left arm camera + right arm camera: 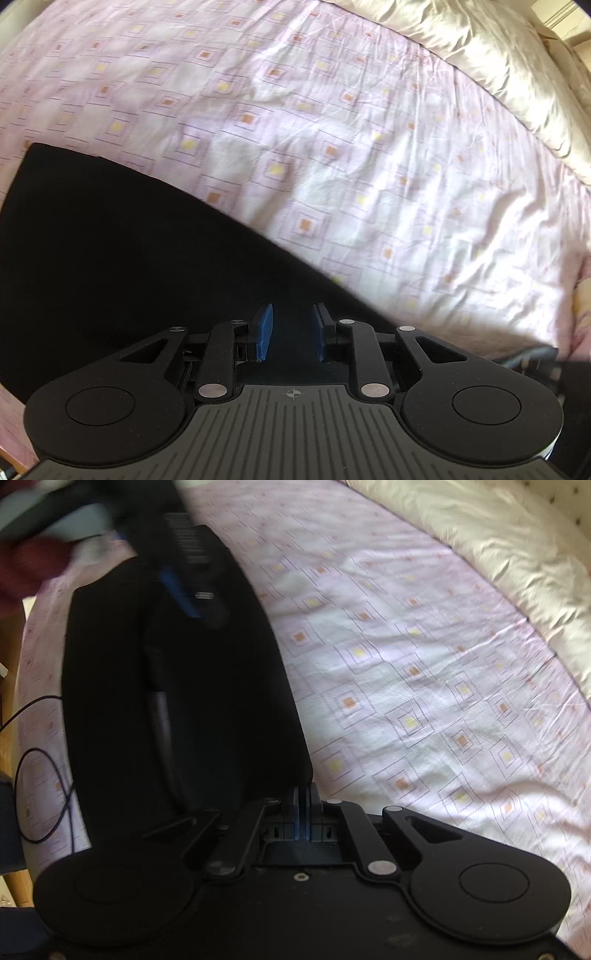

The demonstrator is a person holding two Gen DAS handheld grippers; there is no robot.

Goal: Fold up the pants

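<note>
Blue pads (pixel 266 328) of the left gripper (pixel 291 332) stand spread apart with a clear gap between them, directly over the pants (pixel 122 258), and nothing sits in the gap but the dark cloth below. Whether the fingertips touch the cloth cannot be told. Those pants lie flat as a black slab on the pink sheet (pixel 332 129), which is printed with small yellow and orange squares; their far edge runs diagonally across the left wrist view. Beyond the sheet, away from the pants, a cream quilt (pixel 480 55) is bunched along the bed's edge.

From the right wrist, the right gripper (pixel 304 805) has its pads pressed together at the pants' (pixel 110 701) near corner; whether any cloth is caught between them cannot be made out. At the pants' far end the left gripper (pixel 181 594) shows blurred above the cloth. A thin black cable (pixel 40 738) loops over the sheet (pixel 406 664) beside the pants, on the side away from the quilt (pixel 498 554).
</note>
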